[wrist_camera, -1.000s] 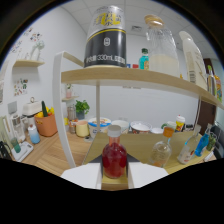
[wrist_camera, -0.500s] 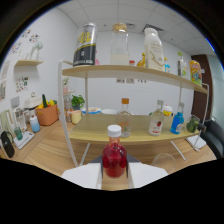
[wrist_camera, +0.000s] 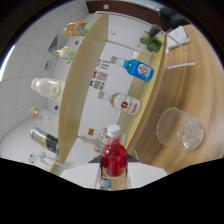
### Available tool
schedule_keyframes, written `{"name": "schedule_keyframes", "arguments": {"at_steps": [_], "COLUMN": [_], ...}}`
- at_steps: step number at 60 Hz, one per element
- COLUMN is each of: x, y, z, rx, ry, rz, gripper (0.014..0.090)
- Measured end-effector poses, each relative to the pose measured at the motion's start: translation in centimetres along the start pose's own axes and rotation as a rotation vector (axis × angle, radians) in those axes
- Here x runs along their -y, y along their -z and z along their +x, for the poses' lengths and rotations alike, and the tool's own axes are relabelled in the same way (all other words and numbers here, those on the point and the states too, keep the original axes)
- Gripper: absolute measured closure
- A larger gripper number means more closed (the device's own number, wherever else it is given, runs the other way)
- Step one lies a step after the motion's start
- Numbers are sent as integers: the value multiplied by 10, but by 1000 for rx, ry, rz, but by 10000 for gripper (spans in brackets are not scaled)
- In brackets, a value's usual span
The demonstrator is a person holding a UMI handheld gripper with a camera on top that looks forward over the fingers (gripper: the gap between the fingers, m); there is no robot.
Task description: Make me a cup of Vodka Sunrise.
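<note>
wooden counter [wrist_camera: 200, 90] and two-tier shelf [wrist_camera: 80, 85] appeared rolled sideways | gripper [wrist_camera: 113, 172] fingers clamped on red bottle [wrist_camera: 113, 157], white cap | clear glass [wrist_camera: 180, 128] on counter just beside | blue bottle [wrist_camera: 138, 68] on lower shelf

Bright, even indoor light; strong fisheye bending toward a black rim, whole scene tilted and softly blurred.

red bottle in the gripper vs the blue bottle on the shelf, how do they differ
The red bottle is small, holds red liquid under a white cap, and sits between the fingers of the gripper. The blue bottle is larger, blue with a label, and stands apart on the wooden shelf, not held. Both appear tilted in this rolled view, and both are see-through.
</note>
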Motion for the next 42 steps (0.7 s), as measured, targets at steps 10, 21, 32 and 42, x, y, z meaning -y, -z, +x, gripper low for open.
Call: {"name": "schedule_keyframes", "arguments": {"at_steps": [10,21,32,42], "x": [18,38,50,47], "y": [2,7,12,12], "z": [-10,-11,-11,-12], "rx": [119,260,312,293], "ry": [-420,-808,-958,-927], "rz": [45,82,92,77], "gripper": [707,706,708,705]}}
